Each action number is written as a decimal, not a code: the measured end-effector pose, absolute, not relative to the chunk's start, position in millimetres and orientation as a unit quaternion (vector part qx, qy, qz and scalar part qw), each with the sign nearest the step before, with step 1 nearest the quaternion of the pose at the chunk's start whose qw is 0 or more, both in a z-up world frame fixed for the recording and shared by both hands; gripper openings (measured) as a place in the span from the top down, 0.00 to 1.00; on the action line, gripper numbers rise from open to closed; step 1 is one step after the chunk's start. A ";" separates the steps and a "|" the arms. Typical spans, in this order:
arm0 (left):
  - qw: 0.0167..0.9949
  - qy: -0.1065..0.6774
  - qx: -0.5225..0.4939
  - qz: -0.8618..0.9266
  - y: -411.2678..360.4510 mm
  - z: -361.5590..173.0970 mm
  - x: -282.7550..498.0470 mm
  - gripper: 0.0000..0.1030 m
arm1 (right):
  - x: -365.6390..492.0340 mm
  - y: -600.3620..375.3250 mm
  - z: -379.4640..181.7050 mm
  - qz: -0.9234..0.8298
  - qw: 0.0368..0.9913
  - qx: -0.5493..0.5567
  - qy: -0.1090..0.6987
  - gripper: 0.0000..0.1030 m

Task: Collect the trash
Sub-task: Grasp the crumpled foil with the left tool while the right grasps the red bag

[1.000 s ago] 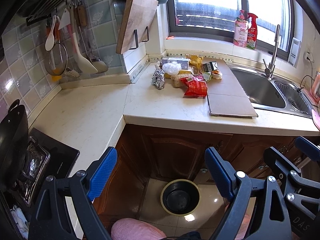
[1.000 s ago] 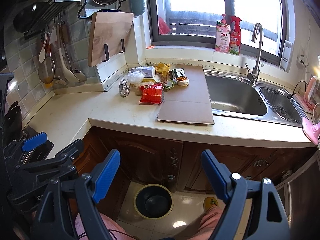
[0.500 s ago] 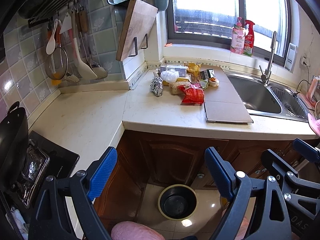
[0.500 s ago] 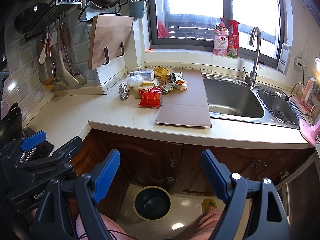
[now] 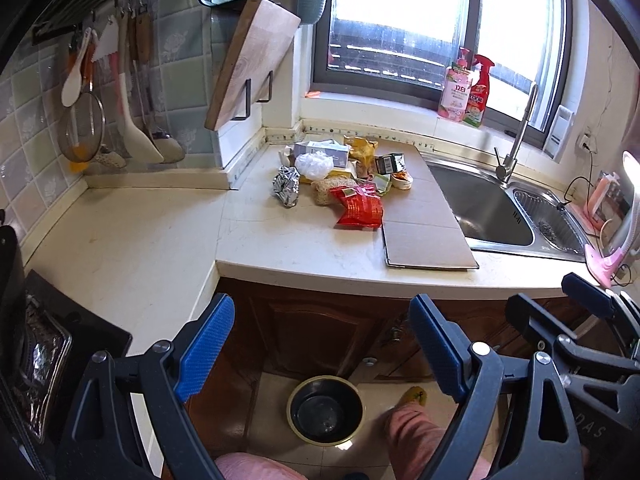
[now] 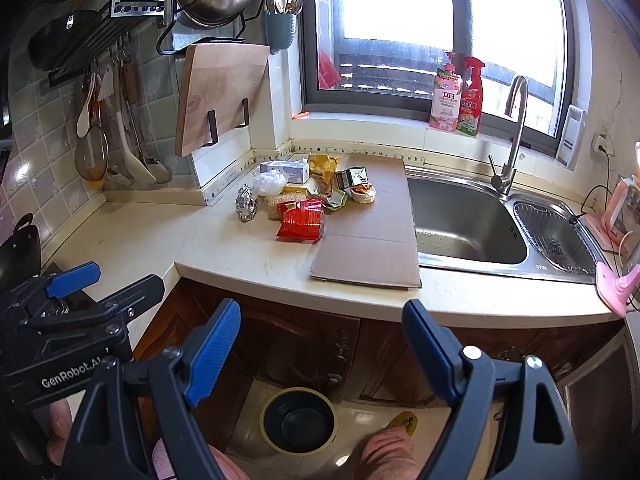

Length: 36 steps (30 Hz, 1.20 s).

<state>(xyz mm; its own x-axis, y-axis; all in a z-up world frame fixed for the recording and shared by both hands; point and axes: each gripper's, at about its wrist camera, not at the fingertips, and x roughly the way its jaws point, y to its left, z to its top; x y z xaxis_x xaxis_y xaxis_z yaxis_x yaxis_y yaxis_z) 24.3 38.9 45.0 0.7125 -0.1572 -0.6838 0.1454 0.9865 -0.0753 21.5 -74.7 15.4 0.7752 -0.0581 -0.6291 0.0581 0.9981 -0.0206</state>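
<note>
A pile of trash lies on the counter by the window: a red snack bag (image 5: 359,208) (image 6: 301,219), a crumpled foil ball (image 5: 287,187) (image 6: 246,202), a white plastic bag (image 5: 314,164) (image 6: 269,182), a tissue box (image 5: 321,149) and other wrappers. A dark round trash bin (image 5: 326,409) (image 6: 298,420) stands on the floor below. My left gripper (image 5: 320,344) is open and empty, held in front of the cabinet, well short of the pile. My right gripper (image 6: 320,344) is open and empty, beside the left one.
A flat cardboard sheet (image 5: 424,222) (image 6: 374,236) lies between the pile and the steel sink (image 6: 464,220). A cutting board (image 5: 250,58) hangs on the left wall with utensils. A stove (image 5: 36,352) sits at the far left. My pink-clad legs (image 6: 388,454) are beside the bin.
Both grippers have pulled back and risen a little, so the counter and trash pile look slightly farther and lower. Both stay open. A leg has come into view beside the bin.
</note>
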 end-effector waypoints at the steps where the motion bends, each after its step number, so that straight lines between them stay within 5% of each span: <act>1: 0.925 0.371 -0.008 -0.082 39.8 45.5 30.4 0.15 | 28.7 -76.7 17.9 -0.029 0.942 -0.002 0.334 0.19; 12: 0.920 0.389 0.018 -0.033 58.3 30.1 147.5 0.15 | 151.2 -98.4 9.9 0.011 0.924 0.011 0.383 0.19; 24: 0.897 0.436 0.017 -0.071 50.9 -24.1 299.5 0.15 | 313.9 -98.6 -80.6 0.081 0.865 0.072 0.490 0.19; 36: 0.873 0.483 -0.006 -0.070 49.1 -79.9 381.0 0.15 | 352.9 -94.2 -127.9 0.100 0.845 0.079 0.520 0.19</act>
